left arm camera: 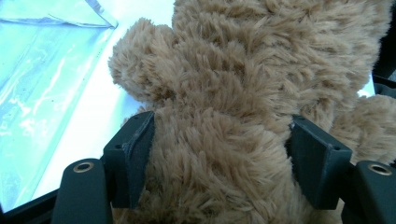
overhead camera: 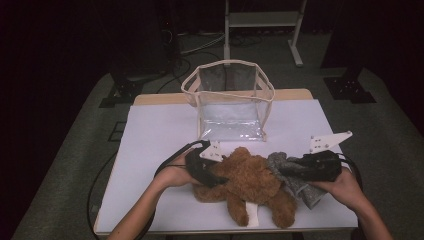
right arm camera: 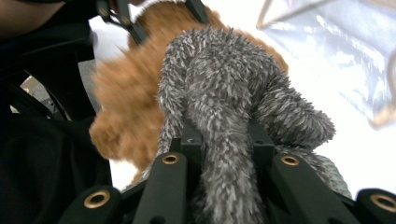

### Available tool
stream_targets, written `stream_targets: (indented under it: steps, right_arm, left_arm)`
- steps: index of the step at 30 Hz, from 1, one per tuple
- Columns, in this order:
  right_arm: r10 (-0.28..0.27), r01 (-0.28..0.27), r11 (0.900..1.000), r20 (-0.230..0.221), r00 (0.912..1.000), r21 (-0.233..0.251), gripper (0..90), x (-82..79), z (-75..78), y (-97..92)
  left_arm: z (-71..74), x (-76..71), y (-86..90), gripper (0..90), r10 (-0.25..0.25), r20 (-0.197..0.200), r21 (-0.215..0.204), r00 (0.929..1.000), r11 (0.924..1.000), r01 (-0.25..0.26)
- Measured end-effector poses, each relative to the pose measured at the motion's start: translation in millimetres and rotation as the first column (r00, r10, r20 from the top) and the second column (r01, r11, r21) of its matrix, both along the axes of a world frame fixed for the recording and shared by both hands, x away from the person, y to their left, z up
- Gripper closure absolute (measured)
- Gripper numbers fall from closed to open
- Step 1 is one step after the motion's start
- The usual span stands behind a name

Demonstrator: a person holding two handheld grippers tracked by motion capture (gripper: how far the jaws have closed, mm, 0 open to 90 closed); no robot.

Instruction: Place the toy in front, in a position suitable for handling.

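The left gripper (left arm camera: 219, 154) is clamped on the brown teddy bear (overhead camera: 245, 180), the right gripper (right arm camera: 226, 144) on the grey plush toy (right arm camera: 224, 93) beside it.

No words, numbers, brand marks or signs can be read anywhere in these pictures. The white tag on the brown teddy bear (overhead camera: 251, 214) looks blank from the high view, and its print, if any, is too small to tell. The clear bag (overhead camera: 230, 100) carries no legible label.
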State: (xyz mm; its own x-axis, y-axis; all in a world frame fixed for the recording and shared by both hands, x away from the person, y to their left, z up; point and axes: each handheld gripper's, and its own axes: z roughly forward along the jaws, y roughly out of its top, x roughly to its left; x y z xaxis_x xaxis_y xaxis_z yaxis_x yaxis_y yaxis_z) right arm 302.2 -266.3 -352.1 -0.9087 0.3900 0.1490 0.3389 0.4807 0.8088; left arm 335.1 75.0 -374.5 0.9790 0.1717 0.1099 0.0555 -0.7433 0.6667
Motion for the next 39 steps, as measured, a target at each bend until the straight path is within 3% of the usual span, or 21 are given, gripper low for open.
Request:
stream_targets:
  steps: [7,11,13,17,21,23,26,30,36,39]
  right_arm:
    - [0.103,-0.101,0.9943,0.061,0.9928,-0.033,73.8,1.8,24.1,44.6]
    - [0.146,-0.136,0.9829,0.074,0.9865,-0.124,73.8,7.0,19.9,68.5]
    - [0.137,-0.124,0.9778,0.071,0.988,-0.169,73.8,10.6,12.2,70.7]
    - [0.088,-0.084,0.9883,0.029,0.9957,-0.127,74.0,18.1,2.3,54.1]
    - [0.049,-0.048,0.994,0.01,0.9987,-0.098,73.9,24.7,-3.1,39.4]
    - [0.043,-0.042,0.9942,0.009,0.9991,-0.1,73.9,27.8,-2.9,38.0]
    - [0.043,-0.041,0.9914,0.016,0.9989,-0.125,73.9,29.7,2.1,45.5]
    - [0.094,-0.083,0.982,0.06,0.9938,-0.17,73.9,26.2,12.4,67.9]
    - [0.176,-0.156,0.9614,0.072,0.9817,-0.227,73.8,26.2,11.8,104.1]
    - [0.167,-0.149,0.9624,0.06,0.9841,-0.227,74.1,29.3,7.8,103.8]
  left_arm:
    - [1.5,5.2,-5.4,28.3,0.017,-0.001,0.008,0.9999,0.9998,-0.017]
    - [2.4,4.3,-2.2,27.2,0.009,0.001,-0.005,1.0,0.9999,-0.009]
    - [3.0,3.7,4.5,26.2,0.006,-0.013,-0.044,0.9999,0.999,-0.007]
    - [10.3,2.5,20.5,25.4,0.016,-0.024,-0.111,0.9996,0.9937,-0.018]
    - [17.4,-0.4,39.4,23.8,0.052,-0.003,-0.108,0.9987,0.9928,-0.051]
    - [14.1,-1.2,46.9,24.3,0.067,-0.015,-0.096,0.9977,0.993,-0.068]
    - [3.2,-0.8,47.6,30.9,0.051,-0.05,-0.093,0.9975,0.9942,-0.055]
    - [-5.8,0.9,38.4,31.1,0.046,-0.073,-0.107,0.9963,0.9928,-0.054]
    - [-0.2,1.0,26.1,30.4,0.03,-0.036,-0.08,0.9989,0.9962,-0.033]
    - [0.8,0.1,31.8,28.4,0.035,-0.034,-0.104,0.9988,0.9938,-0.039]
